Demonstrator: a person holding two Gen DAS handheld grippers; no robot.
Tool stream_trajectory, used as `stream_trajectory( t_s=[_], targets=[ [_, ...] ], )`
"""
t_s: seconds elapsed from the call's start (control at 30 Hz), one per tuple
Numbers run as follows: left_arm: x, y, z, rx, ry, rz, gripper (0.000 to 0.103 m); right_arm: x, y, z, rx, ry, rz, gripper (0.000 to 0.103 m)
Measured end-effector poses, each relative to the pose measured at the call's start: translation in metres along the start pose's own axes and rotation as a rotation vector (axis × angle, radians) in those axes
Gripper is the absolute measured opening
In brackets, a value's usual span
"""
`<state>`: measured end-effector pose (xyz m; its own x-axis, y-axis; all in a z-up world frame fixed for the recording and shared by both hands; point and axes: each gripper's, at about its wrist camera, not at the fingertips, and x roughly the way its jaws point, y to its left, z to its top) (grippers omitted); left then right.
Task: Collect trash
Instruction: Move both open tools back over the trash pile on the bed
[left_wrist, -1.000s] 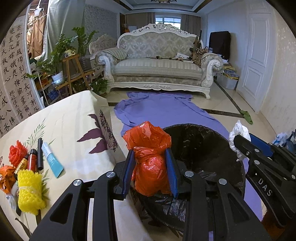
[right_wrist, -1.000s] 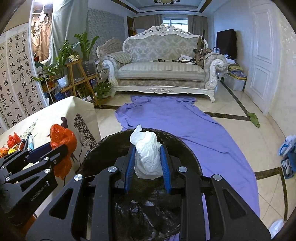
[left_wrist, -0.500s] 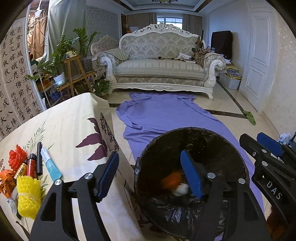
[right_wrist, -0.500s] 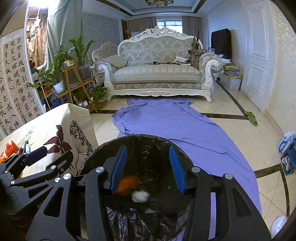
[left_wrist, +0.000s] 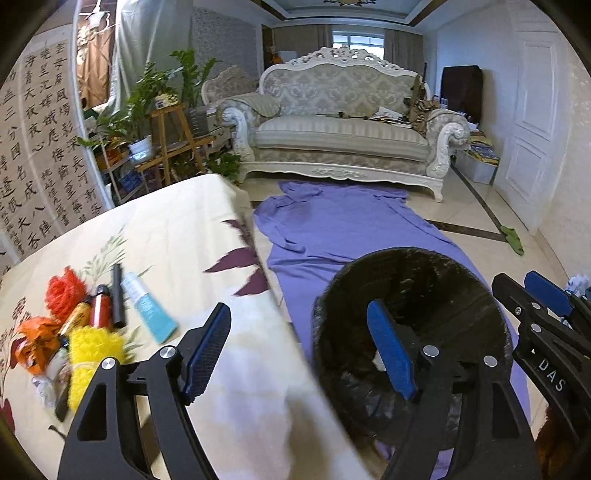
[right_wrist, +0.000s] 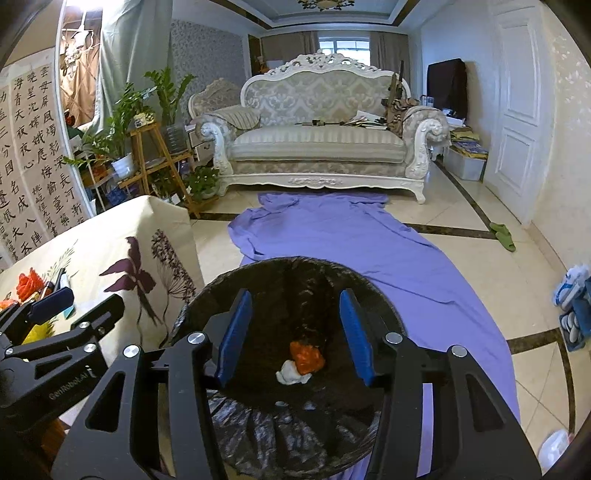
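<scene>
Opening left tool | orange bag now binned (right tool emptied too)

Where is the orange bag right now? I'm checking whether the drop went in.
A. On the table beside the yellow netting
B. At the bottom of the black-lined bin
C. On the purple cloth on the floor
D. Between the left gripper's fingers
B: the right wrist view shows the orange bag lying beside a white wad on the liner inside the bin.
</scene>
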<state>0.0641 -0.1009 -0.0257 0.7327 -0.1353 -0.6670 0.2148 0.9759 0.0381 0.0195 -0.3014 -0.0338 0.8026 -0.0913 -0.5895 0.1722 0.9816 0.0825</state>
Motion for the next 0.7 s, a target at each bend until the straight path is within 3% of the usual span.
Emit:
stream_trajectory(
  t_s=[0.17, 0.23, 0.7],
  targets=[
    [-0.013, 0.025, -0.007, -0.029, -0.003, 0.041, 0.075, -0.005, 0.020, -0.006, -0.032, 0.009, 0.035, 0.050],
    [-0.018, 0.033, -0.009, -0.038, -0.005, 0.057, 0.076, -0.008, 0.037, -0.006, -0.046, 0.009, 0.049, 0.056],
    [-0.055, 0.123, -0.037, -0.155, -0.011, 0.198, 0.077, -0.026, 0.126, -0.015, -0.172, 0.022, 0.191, 0.057]
  ],
)
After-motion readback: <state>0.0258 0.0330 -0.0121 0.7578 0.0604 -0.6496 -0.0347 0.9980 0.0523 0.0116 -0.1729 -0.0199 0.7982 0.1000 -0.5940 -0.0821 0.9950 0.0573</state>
